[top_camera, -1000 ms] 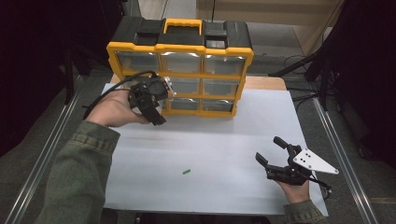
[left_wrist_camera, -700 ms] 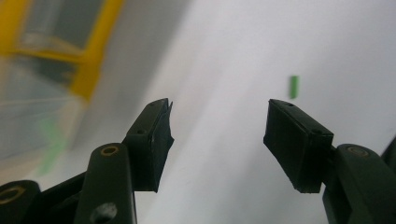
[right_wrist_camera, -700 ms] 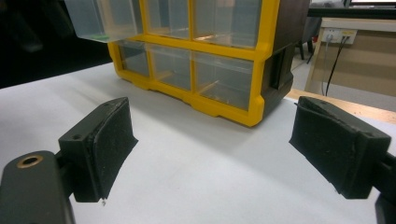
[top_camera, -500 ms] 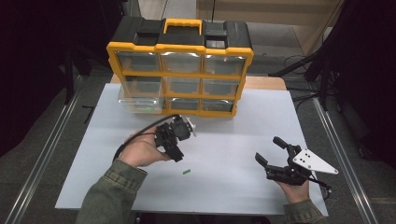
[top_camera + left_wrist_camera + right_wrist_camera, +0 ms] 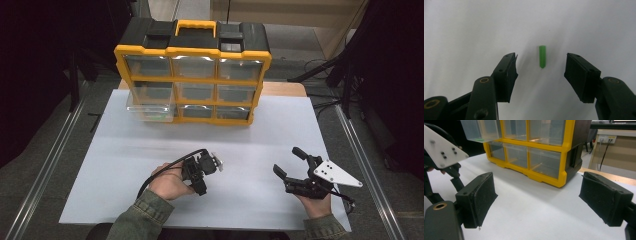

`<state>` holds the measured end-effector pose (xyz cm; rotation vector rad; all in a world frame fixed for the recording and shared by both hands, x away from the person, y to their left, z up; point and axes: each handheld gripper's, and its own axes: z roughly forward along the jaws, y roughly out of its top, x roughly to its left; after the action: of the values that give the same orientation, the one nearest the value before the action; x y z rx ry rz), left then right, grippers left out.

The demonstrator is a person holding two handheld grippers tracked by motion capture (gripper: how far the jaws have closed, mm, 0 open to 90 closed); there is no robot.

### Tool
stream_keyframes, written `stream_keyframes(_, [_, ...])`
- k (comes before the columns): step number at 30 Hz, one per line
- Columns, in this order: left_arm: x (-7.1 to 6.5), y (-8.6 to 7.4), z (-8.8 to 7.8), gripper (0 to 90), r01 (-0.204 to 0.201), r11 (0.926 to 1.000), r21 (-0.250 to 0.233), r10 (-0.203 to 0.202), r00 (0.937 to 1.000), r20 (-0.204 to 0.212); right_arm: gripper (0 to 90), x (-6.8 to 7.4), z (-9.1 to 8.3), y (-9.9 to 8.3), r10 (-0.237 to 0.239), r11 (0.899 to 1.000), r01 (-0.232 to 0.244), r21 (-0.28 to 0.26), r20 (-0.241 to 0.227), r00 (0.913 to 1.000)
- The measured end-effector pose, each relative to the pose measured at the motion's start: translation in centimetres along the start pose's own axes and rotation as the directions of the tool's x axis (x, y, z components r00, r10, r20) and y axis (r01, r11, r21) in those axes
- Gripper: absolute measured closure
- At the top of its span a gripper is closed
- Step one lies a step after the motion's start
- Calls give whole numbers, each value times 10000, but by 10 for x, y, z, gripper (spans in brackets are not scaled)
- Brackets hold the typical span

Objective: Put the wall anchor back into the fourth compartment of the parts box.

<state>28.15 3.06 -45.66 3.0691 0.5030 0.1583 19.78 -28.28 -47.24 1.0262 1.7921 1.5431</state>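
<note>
A small green peg (image 5: pixel 542 56) lies on the white sheet (image 5: pixel 150 150), between the open jaws of my left gripper (image 5: pixel 543 66) without touching either pad. From the high view, the left gripper (image 5: pixel 201 184) points down at the sheet near its front middle and hides the peg. My right gripper (image 5: pixel 287 161) rests at the front right, held in a hand, jaws wide apart with nothing between them. In the right gripper view its pads (image 5: pixel 480 195) frame bare sheet (image 5: pixel 529 212).
A yellow and black drawer organiser (image 5: pixel 192 80) stands at the back of the table; its lower left clear drawer (image 5: pixel 150 111) is pulled out with green pieces inside. That organiser (image 5: pixel 536 147) and drawer (image 5: pixel 481 130) also appear in the right gripper view.
My left hand has come from the organiser's front down and toward the near edge, and now stands over the green peg. The right gripper has stayed still.
</note>
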Motion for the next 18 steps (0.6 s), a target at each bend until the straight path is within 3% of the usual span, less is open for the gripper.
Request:
stream_keyframes(6, [5, 0, 10, 474, -14, 9999, 102, 13, 9999, 109, 132, 0, 0, 0, -1, 10000, 2, 21, -4, 10000])
stream_keyframes(9, [8, 0, 11, 606, 79, 10000, 59, -82, 9988, 475, 133, 0, 0, 0, -13, 10000, 13, 11, 5, 10000])
stream_keyframes(14, [9, 0, 14, 669, 120, 9999, 56, -124, 9976, 688, 132, 0, 0, 0, -6, 10000, 6, 30, -15, 10000])
stream_keyframes(18, [10, 0, 14, 798, 83, 10000, 9, -83, 9971, 755, 132, 0, 0, 0, -16, 10000, 16, 24, -8, 10000])
